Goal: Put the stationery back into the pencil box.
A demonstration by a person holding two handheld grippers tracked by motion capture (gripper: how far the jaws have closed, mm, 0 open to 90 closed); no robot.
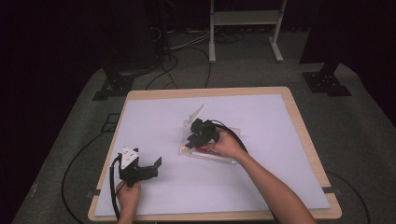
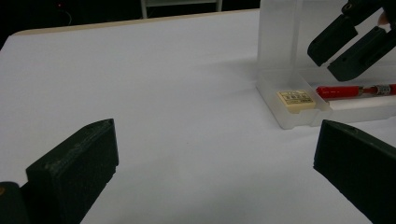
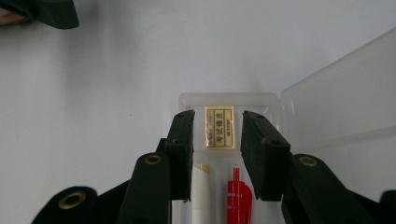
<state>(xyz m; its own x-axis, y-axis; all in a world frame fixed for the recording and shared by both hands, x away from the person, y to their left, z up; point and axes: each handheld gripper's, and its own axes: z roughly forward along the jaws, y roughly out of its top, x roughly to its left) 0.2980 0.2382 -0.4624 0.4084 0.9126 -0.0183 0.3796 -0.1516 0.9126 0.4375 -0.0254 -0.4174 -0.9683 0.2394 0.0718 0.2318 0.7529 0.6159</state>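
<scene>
A clear plastic pencil case (image 1: pixel 219 156) lies open mid-table with its lid (image 1: pixel 195 115) raised. Inside are a cream eraser (image 3: pixel 220 127), a red pen (image 3: pixel 239 193) and a white stick (image 3: pixel 201 186). My right gripper (image 1: pixel 193 140) hangs over the case's left end. In the right gripper view its jaws (image 3: pixel 218 116) stand either side of the eraser with a gap on each side, so it is open. My left gripper (image 1: pixel 155 168) rests near the front left, jaws wide apart (image 2: pixel 215 163) and nothing between them, facing the case (image 2: pixel 299 116).
A white mat (image 1: pixel 154 121) covers the wooden table (image 1: pixel 303 126). Black cables trail from both grippers. Beyond the table are stand feet (image 1: pixel 327 81) and a white frame (image 1: pixel 243 28) on the grey floor.
</scene>
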